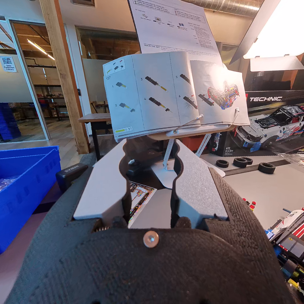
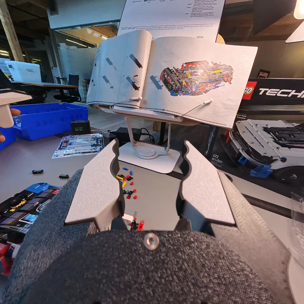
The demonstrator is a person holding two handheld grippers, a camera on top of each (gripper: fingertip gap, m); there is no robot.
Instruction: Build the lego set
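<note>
My left gripper (image 1: 150, 148) is open and empty, held above the table facing the open instruction booklet (image 1: 164, 98) on its white stand. My right gripper (image 2: 150, 144) is open and empty, raised over a scatter of small red, yellow, blue and black lego pieces (image 2: 128, 182). The booklet (image 2: 181, 79) faces it too. The partly built black and blue car (image 2: 24, 205) lies at lower left; it also shows in the left wrist view (image 1: 287, 230). Several black tyres (image 1: 240, 162) sit on the table. Two small black pieces (image 2: 37, 171) lie left of the scatter.
A blue bin (image 2: 49, 120) stands at the left, a sticker sheet (image 2: 79, 144) and a black device (image 2: 80, 127) next to it. The stand's base (image 2: 148, 156) is straight ahead. The lego box (image 2: 271, 131) stands at the right. A clear plastic bag (image 2: 297, 213) lies at the right edge.
</note>
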